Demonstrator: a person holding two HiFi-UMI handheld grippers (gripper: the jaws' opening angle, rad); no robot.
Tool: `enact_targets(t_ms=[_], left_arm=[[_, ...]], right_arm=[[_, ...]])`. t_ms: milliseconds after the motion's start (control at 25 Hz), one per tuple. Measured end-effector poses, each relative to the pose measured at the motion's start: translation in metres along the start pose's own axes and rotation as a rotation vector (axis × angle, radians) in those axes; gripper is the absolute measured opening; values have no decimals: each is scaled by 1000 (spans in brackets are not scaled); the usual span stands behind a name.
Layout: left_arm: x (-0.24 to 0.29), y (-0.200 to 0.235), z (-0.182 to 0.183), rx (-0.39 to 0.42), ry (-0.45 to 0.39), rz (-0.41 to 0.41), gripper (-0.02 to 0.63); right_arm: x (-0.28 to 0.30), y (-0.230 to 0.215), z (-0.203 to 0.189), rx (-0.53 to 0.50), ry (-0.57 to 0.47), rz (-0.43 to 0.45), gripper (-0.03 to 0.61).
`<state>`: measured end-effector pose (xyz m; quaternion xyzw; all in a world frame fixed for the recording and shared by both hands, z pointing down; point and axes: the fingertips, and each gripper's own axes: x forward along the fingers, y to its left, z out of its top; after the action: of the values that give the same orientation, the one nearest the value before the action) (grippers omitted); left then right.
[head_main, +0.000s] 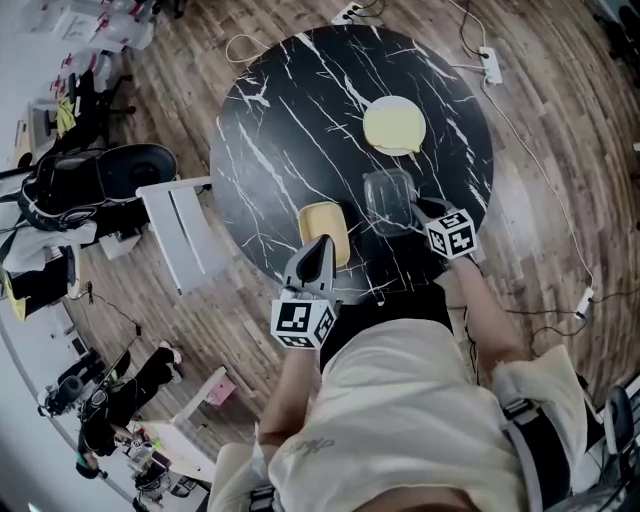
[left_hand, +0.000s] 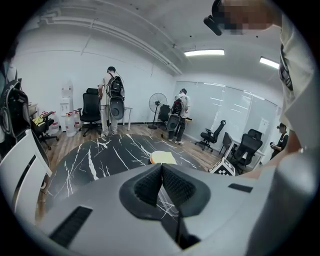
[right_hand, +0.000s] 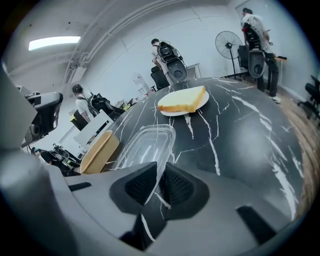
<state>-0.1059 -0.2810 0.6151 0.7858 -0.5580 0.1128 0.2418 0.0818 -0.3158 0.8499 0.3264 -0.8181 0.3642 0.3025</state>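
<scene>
Near edge of desk (head_main: 270, 120): clear container (right_hand: 145, 145), its thin rim pinched by the right gripper (right_hand: 159, 182), whose jaws are closed on the wall.
Handling: likely light, flexible and slick; hold the rim gently or it may buckle.
Left gripper (left_hand: 161, 182): jaws together, empty, over a yellow tray (head_main: 325, 228).
Beyond: bread (right_hand: 182, 100) on a plate (right_hand: 176, 113).

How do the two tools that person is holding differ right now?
The left tool is shut on nothing; the right tool pinches the rim of the clear box. The left tool hangs by the yellow tray; the right tool is at the clear box beside it. Both are grey, at the black table's near edge.
</scene>
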Motion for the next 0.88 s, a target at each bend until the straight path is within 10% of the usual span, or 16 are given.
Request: enact_targets(t_ms=[880], left_arm=[[-6,-9,14,31,-31,-42,20]], right_arm=[[-6,4,0,41,-12,-49,9]])
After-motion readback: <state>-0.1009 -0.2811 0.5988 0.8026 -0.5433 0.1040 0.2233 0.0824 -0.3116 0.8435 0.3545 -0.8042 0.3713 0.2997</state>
